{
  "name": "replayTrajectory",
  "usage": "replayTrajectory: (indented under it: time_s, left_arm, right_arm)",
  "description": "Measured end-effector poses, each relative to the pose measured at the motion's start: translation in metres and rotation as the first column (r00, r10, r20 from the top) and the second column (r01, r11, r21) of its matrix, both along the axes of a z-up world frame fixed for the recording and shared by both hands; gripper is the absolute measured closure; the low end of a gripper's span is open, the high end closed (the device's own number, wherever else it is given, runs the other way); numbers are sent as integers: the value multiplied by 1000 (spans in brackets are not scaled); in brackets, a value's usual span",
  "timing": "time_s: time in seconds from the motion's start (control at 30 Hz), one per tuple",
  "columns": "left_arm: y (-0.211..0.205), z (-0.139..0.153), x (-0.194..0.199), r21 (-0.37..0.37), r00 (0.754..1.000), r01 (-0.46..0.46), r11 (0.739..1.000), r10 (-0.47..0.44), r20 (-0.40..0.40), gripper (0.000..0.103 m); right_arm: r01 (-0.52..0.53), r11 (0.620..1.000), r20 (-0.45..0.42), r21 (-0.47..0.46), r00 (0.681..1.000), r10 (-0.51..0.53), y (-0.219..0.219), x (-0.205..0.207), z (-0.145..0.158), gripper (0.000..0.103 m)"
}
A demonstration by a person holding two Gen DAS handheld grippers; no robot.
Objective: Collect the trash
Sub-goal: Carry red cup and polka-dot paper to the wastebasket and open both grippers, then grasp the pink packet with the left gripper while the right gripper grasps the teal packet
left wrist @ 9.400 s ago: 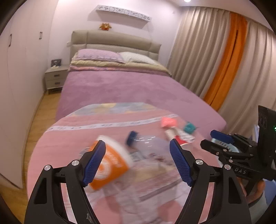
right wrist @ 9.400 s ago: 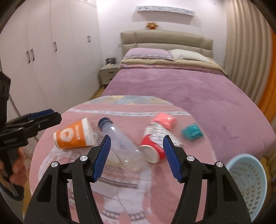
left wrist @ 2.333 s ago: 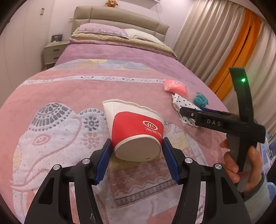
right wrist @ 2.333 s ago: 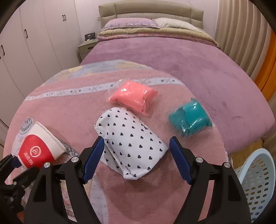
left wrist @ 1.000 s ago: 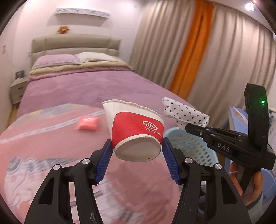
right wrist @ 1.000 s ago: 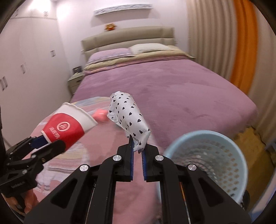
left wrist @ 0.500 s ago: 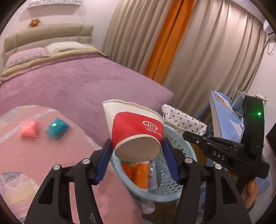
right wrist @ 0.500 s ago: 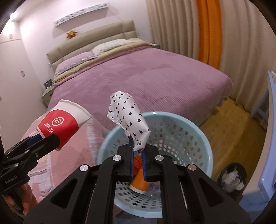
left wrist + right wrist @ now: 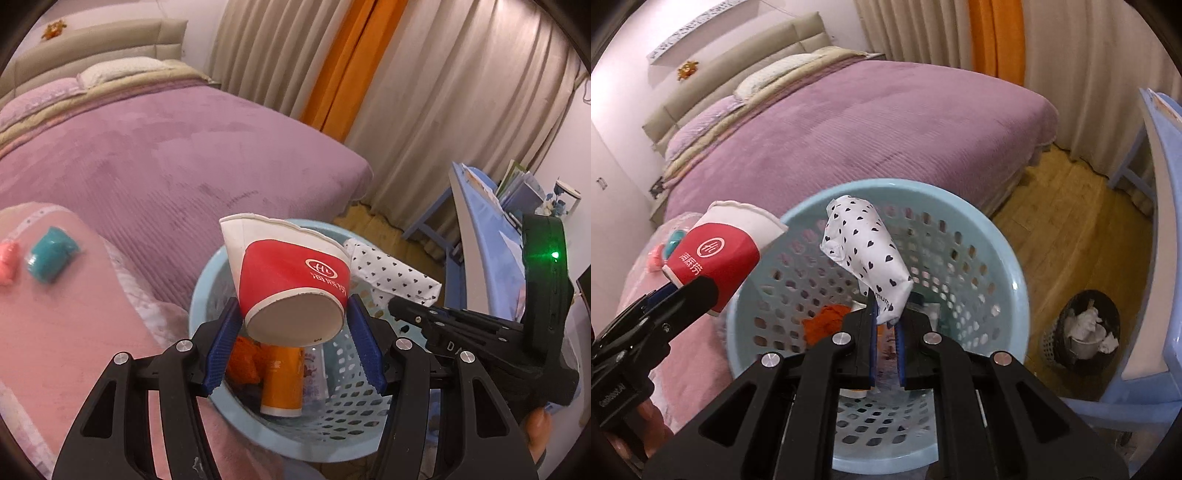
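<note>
Right over the pale blue basket (image 9: 1015, 280) I have both pieces of trash ready to drop. My left tool (image 9: 295, 347) is clamped on the base of the red paper cup (image 9: 291, 277), which hangs tilted above the basket's near rim. My right tool (image 9: 886, 332) is pinched on the tail of the heart-print wrapper (image 9: 866, 251), held above the middle of the basket. I judge this load nearly finished: all that is wanted is to let both go.

Down inside the basket lie an orange cup (image 9: 280, 380) and something crumpled and orange (image 9: 827, 319); there also seems to be a clear bottle beside them, though the mesh and my own tool hide too much to be sure. So part of the job is done.

Farther off, on the pink blanket (image 9: 74, 332) at the foot of the bed (image 9: 166, 147), a teal packet (image 9: 51, 254) and a pink packet (image 9: 5, 258) are yet to be fetched. They lie just beside each other, well apart from the basket.
</note>
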State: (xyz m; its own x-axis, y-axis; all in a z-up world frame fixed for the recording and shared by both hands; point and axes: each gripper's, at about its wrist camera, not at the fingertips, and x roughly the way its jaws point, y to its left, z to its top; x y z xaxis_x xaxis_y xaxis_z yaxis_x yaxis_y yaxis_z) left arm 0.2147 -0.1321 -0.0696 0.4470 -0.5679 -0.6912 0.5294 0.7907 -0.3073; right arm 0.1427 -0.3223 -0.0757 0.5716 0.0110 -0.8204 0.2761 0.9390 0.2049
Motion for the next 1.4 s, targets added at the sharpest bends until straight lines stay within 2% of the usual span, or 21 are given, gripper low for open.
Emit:
replayTrajectory:
  time_s: [0.07, 0.1, 0.17, 0.23, 0.27, 0.53, 0.8, 1.07, 1.23, 1.4]
  left_arm:
    - [-3, -5, 0, 3, 1000, 14, 1000, -14, -13, 46]
    - [-4, -6, 0, 3, 1000, 19, 1000, -19, -20, 45]
    - [-3, -7, 0, -1, 999, 23, 1000, -23, -32, 39]
    - [0, -7, -1, -4, 999, 16, 1000, -16, -32, 34]
    - [2, -7, -2, -6, 999, 13, 1000, -13, -32, 32]
    - [22, 1, -12, -31, 1000, -1, 1000, 0, -26, 29]
    - [47, 19, -23, -52, 1000, -30, 998, 30, 8, 29]
    - [111, 45, -21, -76, 985, -151, 986, 157, 74, 25]
    - [154, 53, -13, -91, 966, -238, 967, 246, 86, 25]
    - [191, 53, 7, -93, 940, -323, 942, 330, 81, 25]
  right_arm:
    - [10, 1000, -17, 0, 1000, -10, -2, 2, -5, 96]
    - [16, 1000, -21, 3, 1000, -16, -4, 2, -7, 91]
    - [23, 1000, -17, 19, 1000, -22, -9, 0, -9, 77]
    - [29, 999, -7, 19, 1000, -29, -13, -4, -10, 49]
    - [29, 999, 2, 13, 1000, -29, -12, -7, -9, 47]
    - [22, 999, 22, 25, 1000, -22, -13, -16, -1, 46]
    - [-33, 999, 67, 7, 997, 32, 13, -20, 19, 46]
    - [-112, 994, 126, 18, 986, 109, 43, -15, 38, 46]
    - [-181, 983, 144, 21, 974, 176, 73, -5, 46, 46]
    - [-269, 963, 154, -17, 951, 268, 114, 7, 54, 46]
